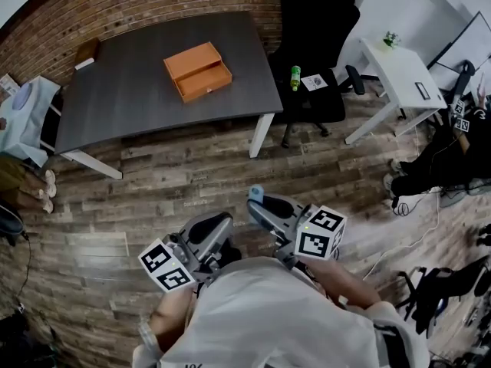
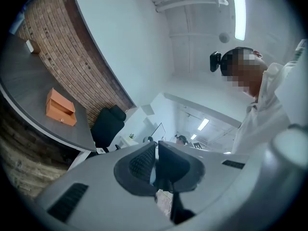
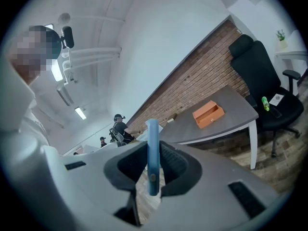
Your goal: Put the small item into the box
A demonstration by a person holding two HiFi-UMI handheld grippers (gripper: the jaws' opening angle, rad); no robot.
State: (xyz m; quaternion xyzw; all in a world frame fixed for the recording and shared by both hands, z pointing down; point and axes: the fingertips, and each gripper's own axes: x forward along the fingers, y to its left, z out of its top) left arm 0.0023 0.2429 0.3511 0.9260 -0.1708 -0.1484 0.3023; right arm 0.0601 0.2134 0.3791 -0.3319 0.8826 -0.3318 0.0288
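A dark grey table [image 1: 138,83] stands against the brick wall across a stretch of plank floor from the person, with a black office chair [image 1: 314,44] at its right end. On the tabletop, nearer that end, lies the orange box [image 1: 198,70], open on top, its long axis running slightly askew to the table's length. Both grippers are held close to the person's chest, well apart from the table. The left gripper [image 1: 209,230] has its jaws pressed together with nothing between them. The right gripper [image 1: 265,208] reaches a little farther forward, and its jaws pinch the small blue item [image 3: 152,134], a thin flat strip standing on end, its long axis crosswise to the jaws and its top poking above them. From that gripper the box [image 3: 208,114] lies ahead and, in the head view, somewhat to the left. I judge the carry has far to go: the right hand must cross the floor and come over the opening before letting go
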